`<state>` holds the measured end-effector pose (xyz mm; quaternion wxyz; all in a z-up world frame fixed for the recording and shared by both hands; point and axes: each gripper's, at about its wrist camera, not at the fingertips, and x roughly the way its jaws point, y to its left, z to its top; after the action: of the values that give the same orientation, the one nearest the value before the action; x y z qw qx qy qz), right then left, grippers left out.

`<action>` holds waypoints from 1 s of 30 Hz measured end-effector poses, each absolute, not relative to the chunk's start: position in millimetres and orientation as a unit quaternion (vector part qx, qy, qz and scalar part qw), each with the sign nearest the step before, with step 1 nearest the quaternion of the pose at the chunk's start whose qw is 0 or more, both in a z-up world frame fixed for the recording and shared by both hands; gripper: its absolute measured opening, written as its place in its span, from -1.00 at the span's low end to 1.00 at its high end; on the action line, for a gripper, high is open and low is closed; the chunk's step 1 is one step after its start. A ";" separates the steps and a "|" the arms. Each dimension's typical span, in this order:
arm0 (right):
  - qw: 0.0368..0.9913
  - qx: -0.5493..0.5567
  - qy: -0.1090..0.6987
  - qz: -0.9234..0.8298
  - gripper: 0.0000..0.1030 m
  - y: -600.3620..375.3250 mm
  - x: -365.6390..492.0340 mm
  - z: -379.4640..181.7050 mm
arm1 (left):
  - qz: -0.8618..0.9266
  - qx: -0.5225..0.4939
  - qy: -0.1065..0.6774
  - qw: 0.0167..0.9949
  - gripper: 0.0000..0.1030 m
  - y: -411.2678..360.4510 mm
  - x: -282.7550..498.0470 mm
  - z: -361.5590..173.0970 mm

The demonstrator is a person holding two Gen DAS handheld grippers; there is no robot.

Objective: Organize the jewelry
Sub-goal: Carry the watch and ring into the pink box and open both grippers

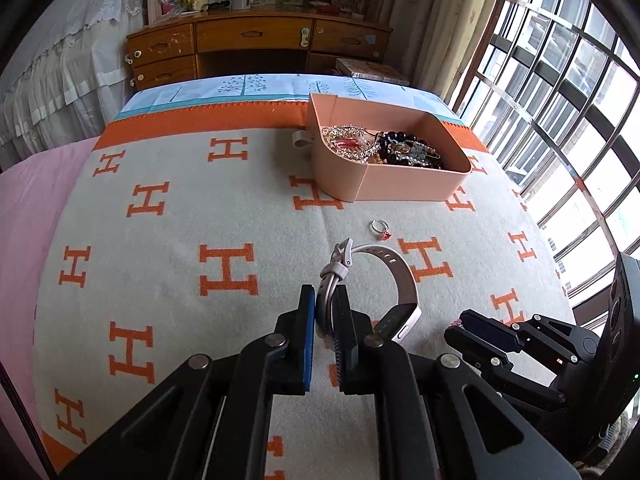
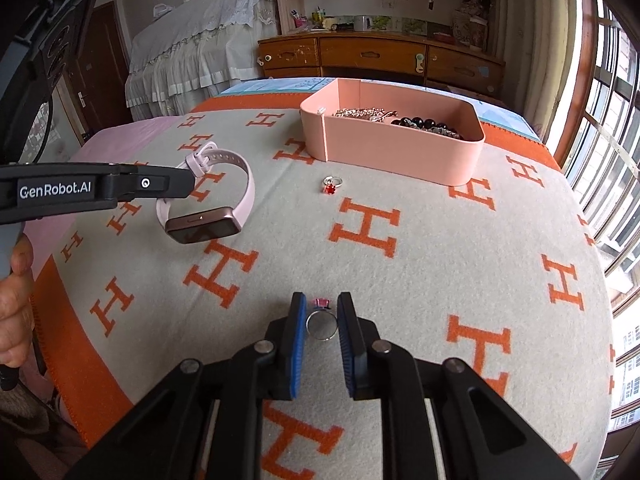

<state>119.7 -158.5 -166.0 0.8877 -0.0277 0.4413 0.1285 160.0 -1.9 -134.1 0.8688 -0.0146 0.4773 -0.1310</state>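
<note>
My left gripper (image 1: 325, 300) is shut on the strap of a pale pink smartwatch (image 1: 400, 276) and holds it just above the H-patterned blanket (image 1: 168, 264). From the right wrist view the watch (image 2: 208, 228) hangs from the left gripper (image 2: 188, 178) with its dark face down. My right gripper (image 2: 322, 320) has its blue pads against both sides of a silver ring with a pink stone (image 2: 321, 322), which rests on the blanket (image 2: 420, 272). A ring with a red stone (image 2: 331, 185) lies loose in front of the pink box (image 2: 400, 152). The right gripper (image 1: 460, 326) shows low at the right.
The pink box (image 1: 400, 186) holds bead bracelets and sparkly pieces. The red-stone ring (image 1: 380, 229) lies between it and the watch. A wooden desk with drawers (image 1: 256, 40) stands beyond the bed, barred windows (image 1: 560, 120) to the right. A person's hand (image 2: 14, 292) holds the left gripper.
</note>
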 end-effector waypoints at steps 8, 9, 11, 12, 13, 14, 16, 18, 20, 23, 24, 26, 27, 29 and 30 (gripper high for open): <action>0.909 0.027 0.395 0.131 -0.70 -186.5 147.0 -116.4 | -0.158 -0.011 0.439 0.885 -0.87 -24.3 191.1 -80.0; 0.911 0.036 0.388 0.132 -0.70 -191.0 153.0 -108.1 | -0.157 -0.010 0.433 0.888 -0.87 -27.3 197.9 -72.5; 0.916 0.056 0.375 0.131 -0.70 -200.8 167.2 -91.7 | -0.156 -0.011 0.422 0.893 -0.87 -32.3 214.0 -58.2; 0.918 0.066 0.369 0.131 -0.70 -205.5 174.0 -83.7 | -0.154 -0.012 0.417 0.896 -0.87 -34.9 224.1 -51.9; 0.919 0.075 0.364 0.129 -0.70 -210.7 182.6 -76.4 | -0.151 -0.014 0.414 0.898 -0.87 -36.8 233.7 -47.0; 0.921 0.083 0.359 0.127 -0.70 -215.6 191.2 -69.9 | -0.149 -0.016 0.412 0.899 -0.87 -38.8 243.7 -42.9; 0.924 0.101 0.349 0.121 -0.69 -225.2 210.5 -58.2 | -0.148 -0.021 0.411 0.899 -0.87 -43.1 264.9 -38.9; 0.925 0.116 0.344 0.112 -0.69 -234.4 230.3 -53.3 | -0.145 -0.027 0.416 0.897 -0.87 -47.0 286.0 -40.9; 0.922 0.134 0.349 0.101 -0.69 -243.4 251.4 -55.5 | -0.142 -0.032 0.426 0.893 -0.87 -50.9 305.1 -48.5; 0.910 0.160 0.372 0.089 -0.69 -256.6 282.1 -72.2 | -0.141 -0.044 0.450 0.880 -0.87 -57.0 329.4 -69.3; 0.905 0.166 0.381 0.085 -0.69 -260.5 291.3 -79.2 | -0.142 -0.047 0.459 0.876 -0.87 -58.6 335.8 -77.3; 0.899 0.169 0.397 0.078 -0.69 -262.6 304.4 -94.0 | -0.138 -0.048 0.472 0.869 -0.87 -61.7 345.3 -93.4; 0.896 0.167 0.404 0.075 -0.68 -262.5 309.8 -101.0 | -0.136 -0.046 0.478 0.867 -0.87 -63.5 348.4 -101.3; 0.890 0.170 0.418 0.073 -0.68 -263.4 316.6 -113.6 | -0.130 -0.039 0.487 0.863 -0.87 -67.0 355.7 -115.8; 0.885 0.175 0.425 0.076 -0.68 -263.3 318.9 -119.0 | -0.130 -0.033 0.488 0.862 -0.84 -68.4 357.8 -122.4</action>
<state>318.9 -263.3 -119.0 0.8850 0.1751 0.4247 0.0755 357.8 -68.4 -122.4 0.8624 -0.0328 0.4883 -0.1296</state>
